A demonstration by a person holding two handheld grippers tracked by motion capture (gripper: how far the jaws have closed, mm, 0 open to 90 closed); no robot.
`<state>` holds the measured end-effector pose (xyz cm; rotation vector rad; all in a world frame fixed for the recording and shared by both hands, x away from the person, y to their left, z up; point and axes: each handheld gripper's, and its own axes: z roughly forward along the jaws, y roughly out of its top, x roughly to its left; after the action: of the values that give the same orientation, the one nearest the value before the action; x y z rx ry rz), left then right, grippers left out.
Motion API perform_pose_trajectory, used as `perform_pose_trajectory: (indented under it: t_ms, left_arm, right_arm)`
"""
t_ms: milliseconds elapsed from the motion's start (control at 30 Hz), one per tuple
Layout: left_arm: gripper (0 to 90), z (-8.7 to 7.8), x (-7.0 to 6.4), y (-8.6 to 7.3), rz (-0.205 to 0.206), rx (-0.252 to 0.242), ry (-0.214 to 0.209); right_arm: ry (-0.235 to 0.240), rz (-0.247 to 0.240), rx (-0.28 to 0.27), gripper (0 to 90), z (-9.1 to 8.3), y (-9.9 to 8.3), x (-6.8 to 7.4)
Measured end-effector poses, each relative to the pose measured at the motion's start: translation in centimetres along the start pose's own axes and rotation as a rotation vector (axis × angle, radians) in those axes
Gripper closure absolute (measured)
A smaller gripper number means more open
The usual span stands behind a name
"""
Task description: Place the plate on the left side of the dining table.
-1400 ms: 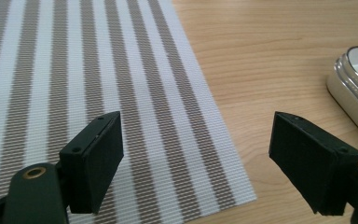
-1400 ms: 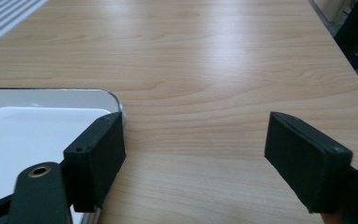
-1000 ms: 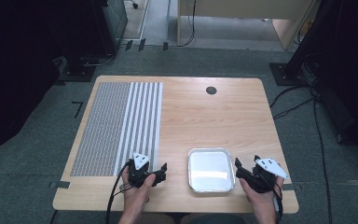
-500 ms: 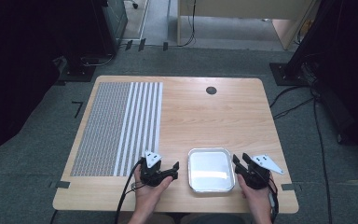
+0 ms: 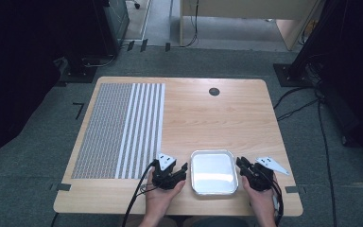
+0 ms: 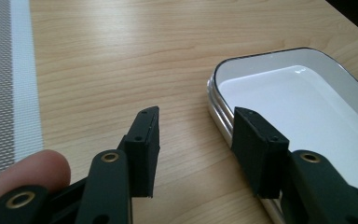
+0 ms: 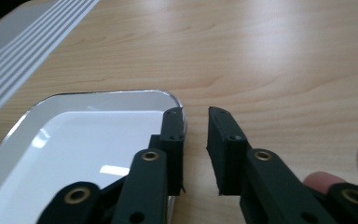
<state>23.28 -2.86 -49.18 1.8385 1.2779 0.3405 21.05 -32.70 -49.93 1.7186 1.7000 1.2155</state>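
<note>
High view, left to right: striped placemat (image 5: pixel 120 130) lies flat on the left half of the wooden table (image 5: pixel 227 118), well apart from the work. Left gripper (image 5: pixel 176 174) sits at the near edge just beside the left rim of the white enamel tray (image 5: pixel 214 171); right gripper (image 5: pixel 242 165) mirrors it at the tray's right rim. We read this as a two-sided approach for a rim-to-rim lift, each hand taking one short side so the tray stays level. Left gripper view: jaws wide apart, one pad over bare wood, the other over the tray's (image 6: pixel 303 107) near rim, so the rim falls in the gap, not yet pinched. Right gripper view: jaws part-closed with a narrow gap, one pad over the tray's (image 7: pixel 74 140) corner rim, the other outside over the table; we can't tell whether either pad touches the metal, but nothing is clamped. Tray is empty, flat on the table, near-centre at the front edge, between both grippers. Small dark round grommet (image 5: pixel 213 91) at the far side, irrelevant. Our call: next is closing both on the rim; the thin rolled edge looks slippery.
</note>
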Motion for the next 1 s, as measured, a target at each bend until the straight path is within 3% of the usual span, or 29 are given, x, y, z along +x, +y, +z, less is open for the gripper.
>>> perform_pose_trajectory:
  t_ms: [33, 167, 467, 667, 700, 800, 1000]
  left_arm:
    - [54.4, 0.2, -0.2, 0.0, -0.001, 0.005, -0.005]
    - [59.1, 0.6, -0.8, 0.0, 0.002, 0.008, -0.024]
    - [66.9, 0.8, -1.6, -0.2, 0.036, 0.02, -0.05]
    - [70.7, 1.3, -2.1, -0.5, 0.055, 0.051, -0.079]
    - [71.8, 1.5, -2.1, -0.6, 0.054, 0.064, -0.094]
    - [73.9, 1.5, -2.0, -0.6, 0.044, 0.059, -0.096]
    - [78.7, 1.3, -2.0, -0.5, 0.052, 0.047, -0.091]
  right_arm:
    - [0.04, 0.048, 0.035, 79.6, 0.0, 0.1, -0.3]
    - [0.079, 0.081, 0.062, 82.7, 0.0, 0.0, -0.4]
    - [0.09, 0.104, 0.105, 88.4, 0.3, -0.3, -0.3]
    - [0.104, 0.149, 0.11, 88.8, 0.1, -0.3, -0.5]
    - [0.12, 0.186, 0.113, 88.7, 0.1, -0.3, -0.7]
    - [0.142, 0.225, 0.125, 88.7, 0.0, -0.4, -1.0]
    - [0.136, 0.23, 0.13, 87.8, 0.0, -0.4, -0.8]
